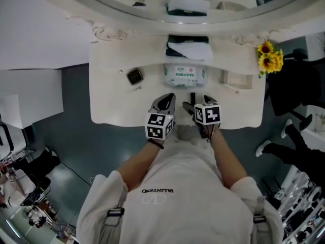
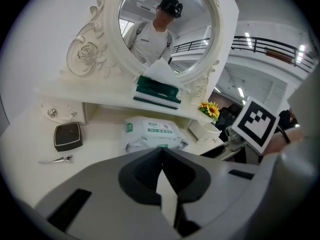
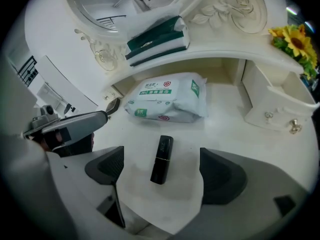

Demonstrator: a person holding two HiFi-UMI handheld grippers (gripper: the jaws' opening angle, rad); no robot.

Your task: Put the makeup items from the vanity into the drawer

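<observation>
Steep overhead, two low vanity (image 1: pixel 109 99) close-ups

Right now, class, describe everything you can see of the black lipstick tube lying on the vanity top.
The black lipstick tube is a small, glossy, dark tube with squarish sides. A thin seam partway along it separates cap from base, and the cap carries faint print too small to read. It is closed and lies flat on the white vanity top, one end pointing toward the wipes pack but well short of it. It sits between the open jaws of the right gripper, and neither pad touches it.
</observation>
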